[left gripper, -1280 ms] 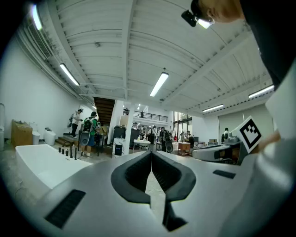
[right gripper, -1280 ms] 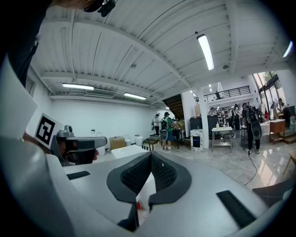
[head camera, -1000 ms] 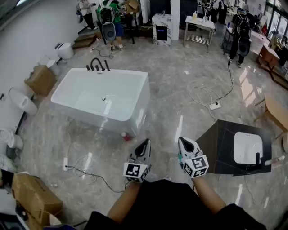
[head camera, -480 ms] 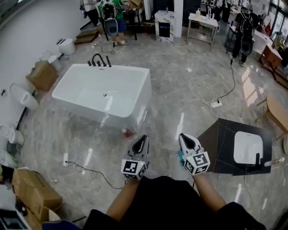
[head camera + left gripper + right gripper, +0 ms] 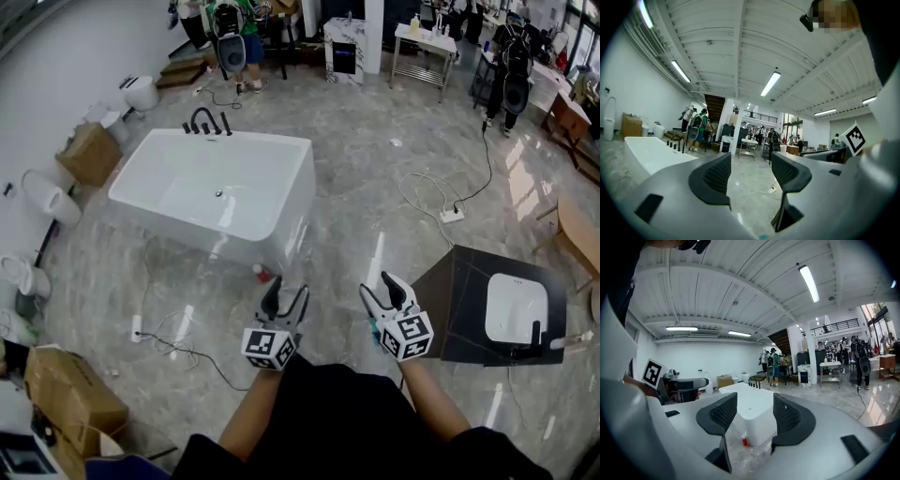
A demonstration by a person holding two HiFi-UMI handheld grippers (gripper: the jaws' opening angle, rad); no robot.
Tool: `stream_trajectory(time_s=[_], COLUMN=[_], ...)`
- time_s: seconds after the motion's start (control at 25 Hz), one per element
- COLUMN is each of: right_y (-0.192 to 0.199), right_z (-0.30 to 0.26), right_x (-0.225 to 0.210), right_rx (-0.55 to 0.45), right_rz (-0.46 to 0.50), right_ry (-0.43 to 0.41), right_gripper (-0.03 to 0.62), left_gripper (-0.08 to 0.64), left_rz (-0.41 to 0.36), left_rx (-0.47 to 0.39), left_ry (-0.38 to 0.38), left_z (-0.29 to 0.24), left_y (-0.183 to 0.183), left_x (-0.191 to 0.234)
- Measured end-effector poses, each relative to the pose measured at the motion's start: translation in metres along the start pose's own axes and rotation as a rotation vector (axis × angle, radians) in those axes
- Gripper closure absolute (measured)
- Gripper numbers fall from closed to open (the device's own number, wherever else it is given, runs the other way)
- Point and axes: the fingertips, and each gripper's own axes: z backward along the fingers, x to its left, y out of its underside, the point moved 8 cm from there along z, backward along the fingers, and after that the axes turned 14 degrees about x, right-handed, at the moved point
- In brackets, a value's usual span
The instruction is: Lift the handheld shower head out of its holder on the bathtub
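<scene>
L gripper [image 5: 283,300] & R gripper [image 5: 384,289], side by side low in front of the person, jaws just opened wide w/ nothing between, are well apart from white bathtub [image 5: 281,234], whose black faucet-and-shower set [image 5: 208,125] stands on its far rim.

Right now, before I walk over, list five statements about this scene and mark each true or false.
1. Both claws are shut. False: the left claw and the right claw stand open, having just been opening, with nothing between them.
2. A white bathtub stands on the floor ahead. True.
3. The tub's far end carries black tap fittings. True.
4. The right claw touches the bathtub. False: it hangs well short of it.
5. A small red thing lies on the floor by the tub's near corner. True.
</scene>
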Motion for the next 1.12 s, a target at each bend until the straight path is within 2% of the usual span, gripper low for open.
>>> stream_trajectory(time_s=[0.16,0.36,0.56,0.64,0.76,0.84,0.96,1.12], right_y=[0.001,0.002,-0.004,-0.009,-0.028,-0.045,-0.068,-0.111], right_z=[-0.002,-0.016,-0.053,-0.072,-0.109,-0.142,-0.195,-0.261], right_x=[-0.003,-0.016,-0.025,-0.030,-0.042,-0.054,-0.079,-0.101], right_rx=[0.008,0.012,0.044,0.055,0.050,0.043,0.027,0.054], right_rz=[-0.008,-0.010,-0.015,-0.047,-0.113,-0.113,-0.089,-0.066], right_ry=[-0.019,-0.031,-0.036,-0.039,-0.031,-0.017,0.012,0.000], right_gripper=[0.383,0.383,0.383,0.383,0.383,0.383,0.383,0.383], left_gripper=[0.308,0.307,0.307,0.307,0.307,0.307,0.302,0.302], left_rz=[0.025,0.007,0.009,0.016,0.031,0.038,0.006,0.016], left_rx=[0.002,0.010,0.022,0.031,0.063,0.094,0.120,0.077], left_ry=[-0.024,-0.019,-0.015,-0.009,0.031,0.082,0.141,0.133], left_z=[0.000,-0.020,-0.048,-0.066,-0.103,-0.133,-0.186,-0.240], left_y=[0.002,0.001,-0.004,-0.007,-0.013,-0.020,-0.031,-0.069], left_x=[0.004,0.011,0.039,0.056,0.088,0.112,0.144,0.196])
